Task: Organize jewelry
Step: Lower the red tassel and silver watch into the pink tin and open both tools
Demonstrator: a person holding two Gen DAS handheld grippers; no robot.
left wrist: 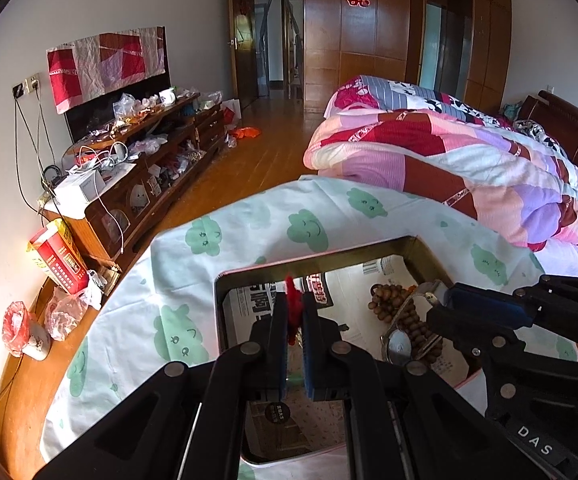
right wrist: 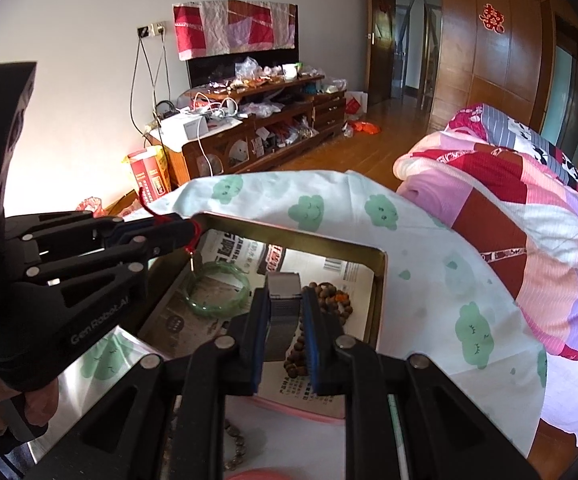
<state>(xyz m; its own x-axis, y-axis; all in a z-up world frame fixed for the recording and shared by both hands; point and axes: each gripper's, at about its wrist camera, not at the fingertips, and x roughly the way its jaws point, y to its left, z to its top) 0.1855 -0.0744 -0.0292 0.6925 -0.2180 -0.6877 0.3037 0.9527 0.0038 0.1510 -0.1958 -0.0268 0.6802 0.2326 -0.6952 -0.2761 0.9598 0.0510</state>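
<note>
An open tin box (right wrist: 381, 300) lined with newspaper sits on a cloud-print cloth. My left gripper (left wrist: 293, 310) is shut on a red cord (left wrist: 292, 300). In the right wrist view the left gripper (right wrist: 187, 232) reaches in from the left, and the red cord (right wrist: 195, 230) runs down to a green jade bangle (right wrist: 217, 288) low in the box. My right gripper (right wrist: 285, 304) is shut on the metal mesh strap of a watch (right wrist: 284, 284) over the box. From the left wrist view the right gripper (left wrist: 443, 300) comes in from the right, and the watch face (left wrist: 399, 344) hangs below it. Wooden beads (left wrist: 393, 304) lie in the box.
The cloud-print cloth (left wrist: 249, 224) covers the table. A bed with a patchwork quilt (left wrist: 469, 160) lies right. A cluttered wooden cabinet (left wrist: 141, 168) lines the left wall. A shiny lid (right wrist: 101, 360) and a bead chain (right wrist: 237, 440) lie near the box.
</note>
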